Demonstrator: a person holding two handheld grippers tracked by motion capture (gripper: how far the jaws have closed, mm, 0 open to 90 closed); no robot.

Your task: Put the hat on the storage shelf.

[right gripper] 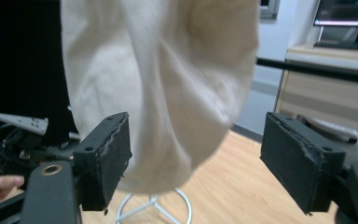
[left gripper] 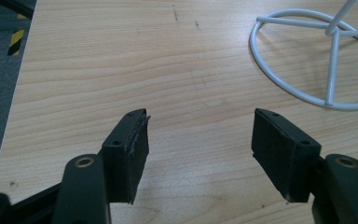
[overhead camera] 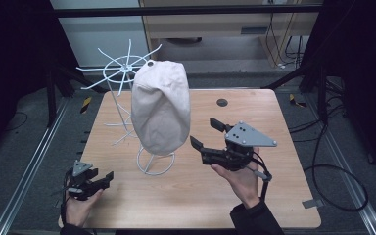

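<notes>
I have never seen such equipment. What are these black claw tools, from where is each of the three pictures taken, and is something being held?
A person holds a hand tool with two black jaws in each hand. The high view looks down on the light wooden table; the other two pictures come from small cameras riding on the tools. On the table stands a white wire stand carrying a cream fabric cap, with a second white wire rack behind it. The left gripper rests near the table's front edge, jaws apart over bare wood. The right gripper is close to the cap, its jaws open on either side of the cap's lower edge, not pressing it. Nothing is held.
</notes>
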